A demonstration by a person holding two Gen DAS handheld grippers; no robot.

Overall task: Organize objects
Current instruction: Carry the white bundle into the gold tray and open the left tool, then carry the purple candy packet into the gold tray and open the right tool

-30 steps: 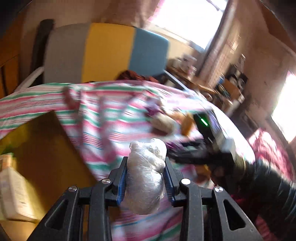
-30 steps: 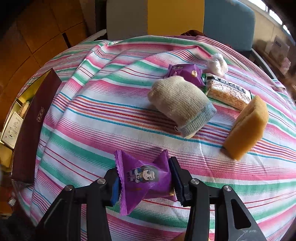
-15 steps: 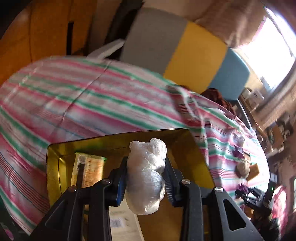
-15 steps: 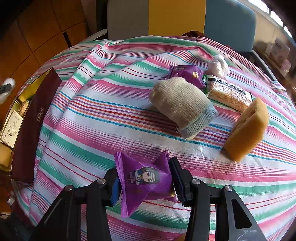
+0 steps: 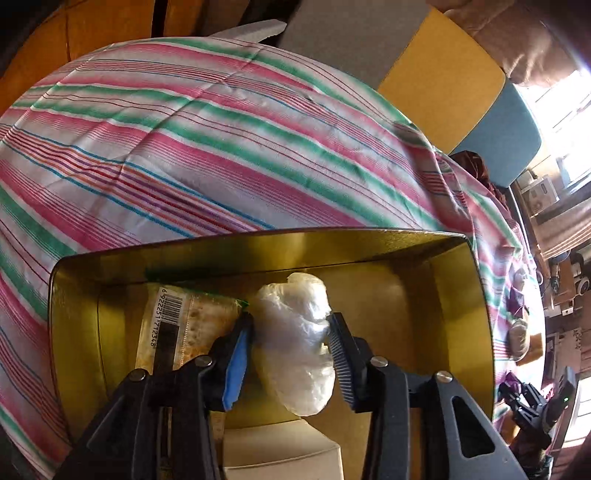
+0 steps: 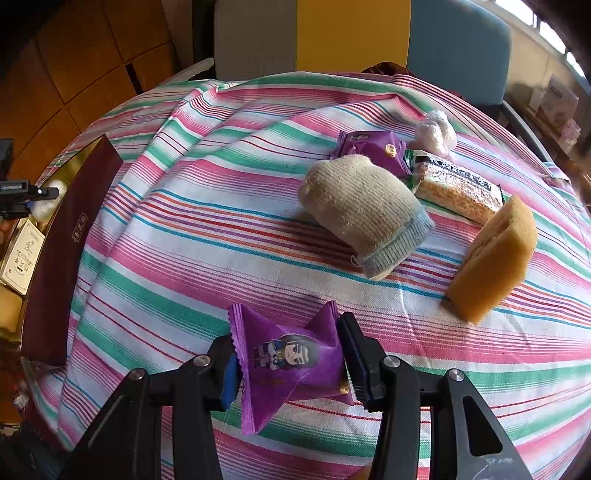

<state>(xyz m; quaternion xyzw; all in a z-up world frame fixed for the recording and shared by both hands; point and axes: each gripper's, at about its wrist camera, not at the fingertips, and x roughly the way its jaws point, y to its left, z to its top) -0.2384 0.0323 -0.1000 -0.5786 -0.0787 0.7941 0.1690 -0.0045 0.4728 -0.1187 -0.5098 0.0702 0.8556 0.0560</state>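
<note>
Clear plastic-wrapped white bundle (image 5: 299, 339) sat pinched in the left gripper (image 5: 291, 354) over the gold tin box (image 5: 476, 295); released crooked, it might land on the barcoded packet (image 5: 177, 325). Right gripper (image 6: 291, 365) pinched a purple snack wrapper (image 6: 284, 362) above the striped tabletop (image 6: 221, 236), risking crushing.

A clear plastic-wrapped white bundle (image 5: 299, 343) sits inside the gold rectangular tin box (image 5: 369, 247), right of a barcoded snack packet (image 5: 181, 325); a folded knitted beige sock (image 6: 364, 206) lies left of the orange sponge block (image 6: 493, 258) on the striped tablecloth (image 6: 221, 229).

Grey-yellow-blue chair back (image 6: 354, 35), bright window (image 5: 565, 107), wood panelling (image 6: 92, 48).
</note>
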